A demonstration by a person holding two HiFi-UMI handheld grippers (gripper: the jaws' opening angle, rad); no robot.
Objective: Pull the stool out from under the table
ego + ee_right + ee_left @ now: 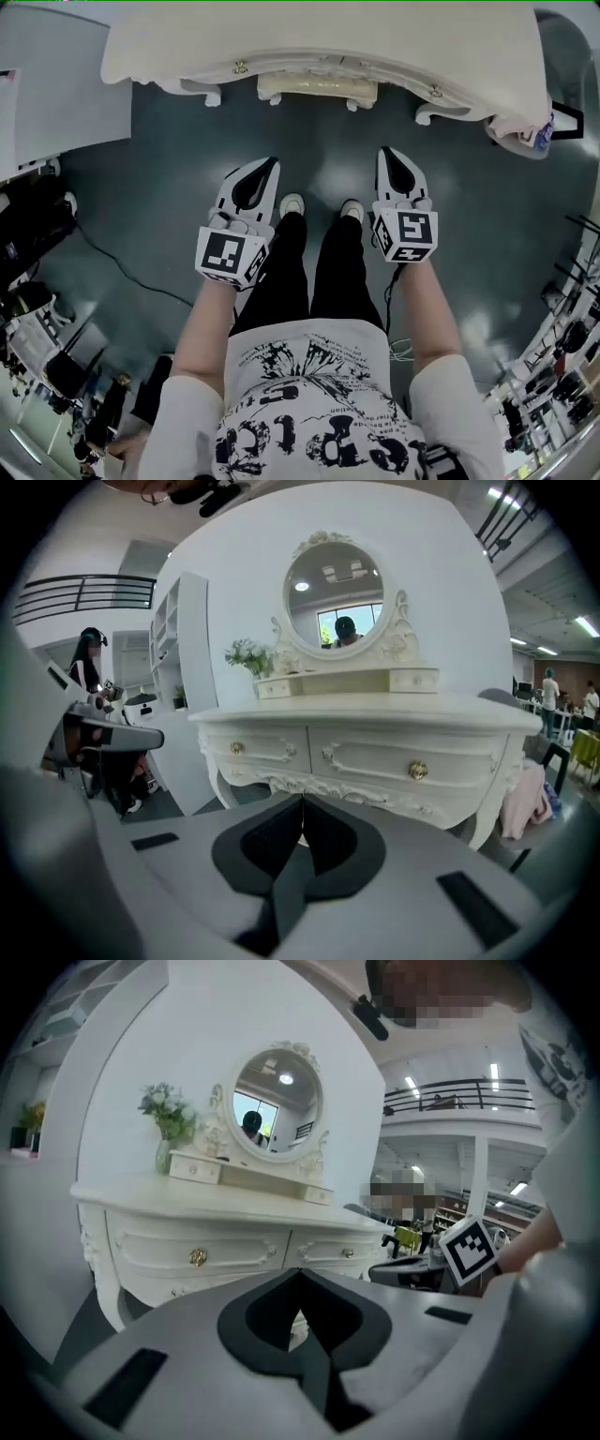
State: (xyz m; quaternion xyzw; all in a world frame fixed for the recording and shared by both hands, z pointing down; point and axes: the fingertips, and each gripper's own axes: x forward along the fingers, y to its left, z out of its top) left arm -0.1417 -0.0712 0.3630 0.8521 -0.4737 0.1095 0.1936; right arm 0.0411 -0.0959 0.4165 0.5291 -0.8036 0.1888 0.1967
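The scene is viewed from the head steeply downward. The floor (159, 178) fills the middle, the table (319, 37) lies along the upper edge, and the left gripper (272, 163) and right gripper (386, 152) are seen from above. Each gripper view is taken low and roughly level along its own jaws, facing the table's front from nearby. The table and its mirror (334, 597) are shared by both gripper views; only the table is shared with the head view.
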